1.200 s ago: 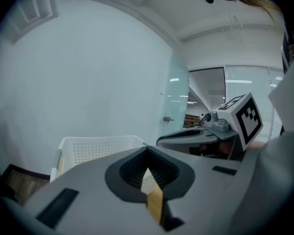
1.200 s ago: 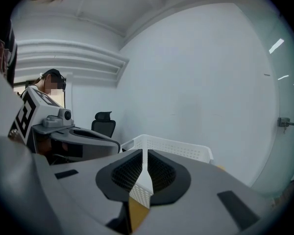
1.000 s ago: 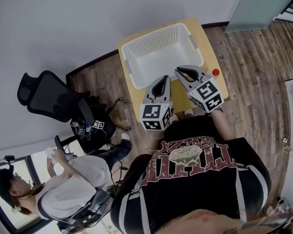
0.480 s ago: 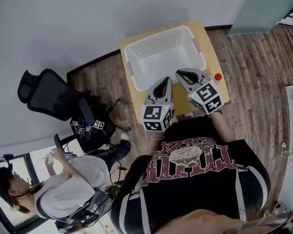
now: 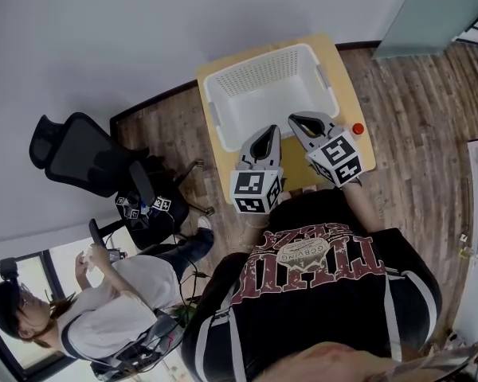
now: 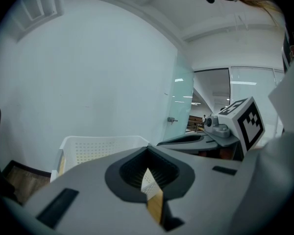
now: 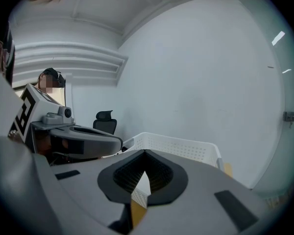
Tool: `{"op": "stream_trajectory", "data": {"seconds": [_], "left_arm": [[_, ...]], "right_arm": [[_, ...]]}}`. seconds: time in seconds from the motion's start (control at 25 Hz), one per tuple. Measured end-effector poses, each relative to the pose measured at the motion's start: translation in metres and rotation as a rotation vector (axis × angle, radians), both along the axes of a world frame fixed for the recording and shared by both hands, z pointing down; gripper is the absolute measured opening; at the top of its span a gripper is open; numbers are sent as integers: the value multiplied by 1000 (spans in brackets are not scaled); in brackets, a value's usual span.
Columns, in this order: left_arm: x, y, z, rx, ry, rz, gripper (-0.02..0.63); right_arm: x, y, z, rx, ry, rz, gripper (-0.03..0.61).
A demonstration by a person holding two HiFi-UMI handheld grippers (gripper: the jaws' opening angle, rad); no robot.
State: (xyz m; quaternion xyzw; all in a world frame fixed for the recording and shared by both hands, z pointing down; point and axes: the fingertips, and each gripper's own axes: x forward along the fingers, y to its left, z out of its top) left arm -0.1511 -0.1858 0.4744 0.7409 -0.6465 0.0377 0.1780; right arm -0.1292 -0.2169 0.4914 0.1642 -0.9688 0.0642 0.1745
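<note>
Left gripper [image 5: 268,130]: jaws pressed together at the tips, nothing btwn them. It hovers over the near rim of the white perforated basket [image 5: 259,57], nose aimed into it.
Right gripper [image 5: 295,119]: same here, jaws closed tip to tip & empty. It's just beside the left one, over the basket's near right corner.
Basket: upright on a small wooden table [image 5: 347,82], which shows as a bare strip along the basket's right side.
Left gripper view: basket wall ahead, a bit left of the jaws; the right gripper's marker cube is off to the right.
Red knob [image 5: 357,128]: small & round, on the table just right of the basket's near right corner, close to the right gripper.
Office chair [image 5: 80,153]: black, on the wood floor, well left of the basket.
Second person [image 5: 103,301]: seated, well apart from the basket, beyond the chair.
</note>
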Motion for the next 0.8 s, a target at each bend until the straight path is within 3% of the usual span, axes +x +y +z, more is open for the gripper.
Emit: {"op": "stream_trajectory", "data": {"seconds": [0.8], "left_arm": [[-7,-4,0,-7,8,3,32]], "right_arm": [[-5,-3,4,-10,23,9,17]]}}
